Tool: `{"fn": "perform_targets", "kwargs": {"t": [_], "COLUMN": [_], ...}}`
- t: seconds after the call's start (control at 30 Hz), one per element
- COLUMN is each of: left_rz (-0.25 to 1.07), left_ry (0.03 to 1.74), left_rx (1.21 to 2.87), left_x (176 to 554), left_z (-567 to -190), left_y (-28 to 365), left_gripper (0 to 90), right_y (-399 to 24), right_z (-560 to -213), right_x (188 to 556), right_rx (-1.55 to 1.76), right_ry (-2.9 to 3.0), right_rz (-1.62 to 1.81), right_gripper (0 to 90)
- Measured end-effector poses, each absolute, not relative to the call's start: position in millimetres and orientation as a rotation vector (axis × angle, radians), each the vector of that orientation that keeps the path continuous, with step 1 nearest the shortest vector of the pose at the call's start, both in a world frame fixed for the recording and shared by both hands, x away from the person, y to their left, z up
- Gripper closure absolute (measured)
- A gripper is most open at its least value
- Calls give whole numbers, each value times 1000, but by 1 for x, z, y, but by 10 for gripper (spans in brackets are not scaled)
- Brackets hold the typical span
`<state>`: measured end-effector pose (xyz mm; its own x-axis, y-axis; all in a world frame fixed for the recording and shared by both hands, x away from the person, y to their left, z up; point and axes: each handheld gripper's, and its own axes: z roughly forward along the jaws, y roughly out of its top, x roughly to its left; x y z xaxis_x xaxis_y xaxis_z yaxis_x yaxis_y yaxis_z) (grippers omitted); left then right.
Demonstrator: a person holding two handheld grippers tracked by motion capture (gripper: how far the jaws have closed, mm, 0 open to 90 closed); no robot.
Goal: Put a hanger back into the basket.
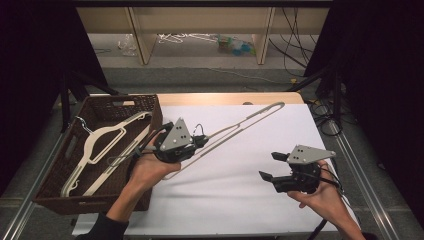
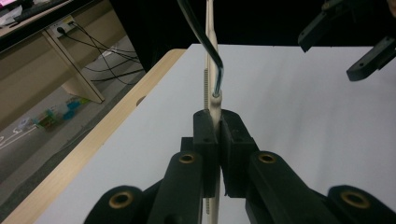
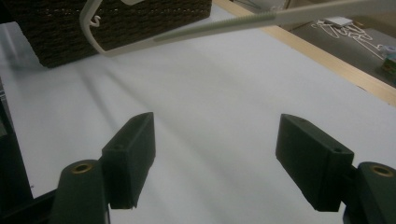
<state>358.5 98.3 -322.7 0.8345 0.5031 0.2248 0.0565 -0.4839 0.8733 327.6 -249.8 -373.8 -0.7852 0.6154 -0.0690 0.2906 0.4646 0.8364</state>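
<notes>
Right gripper [image 1: 273, 166] is sitting at lower right of the high view over the white sheet [image 1: 240, 200], jaws spread wide, gripping nothing; in its own view the two jaws are standing well apart above bare sheet. Left gripper [image 1: 200, 140] at centre left is clenching a cream hanger [image 1: 250, 119], lifted and slanting toward upper right; in the left gripper view the jaws are pinching the hanger's bar just below its metal hook [image 2: 205, 42]. Basket [image 1: 50, 192] is lying at left edge, holding another hanger [image 1: 102, 137]
</notes>
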Motion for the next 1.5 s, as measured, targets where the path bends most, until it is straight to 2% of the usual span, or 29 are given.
{"fn": "perform_targets", "kwargs": {"t": [0.53, 0.8, 1.13, 1.5], "left_rz": [409, 375, 441, 558], "left_ry": [568, 619, 674, 762], "left_rx": [1881, 1769, 1734, 1737], "left_x": [354, 349, 343, 347], "left_z": [-282, -254, -221, -232], "left_y": [141, 171, 216, 269], "left_gripper": [857, 857, 857, 857], "right_y": [-251, -251, -252, -253], "right_z": [-394, -400, -404, -406], "right_x": [322, 321, 319, 318], "right_rx": [788, 797, 799, 803], "right_ry": [2347, 2361, 2378, 2377], "right_rz": [1270, 1264, 1256, 1253], "right_gripper": [254, 251, 248, 246]}}
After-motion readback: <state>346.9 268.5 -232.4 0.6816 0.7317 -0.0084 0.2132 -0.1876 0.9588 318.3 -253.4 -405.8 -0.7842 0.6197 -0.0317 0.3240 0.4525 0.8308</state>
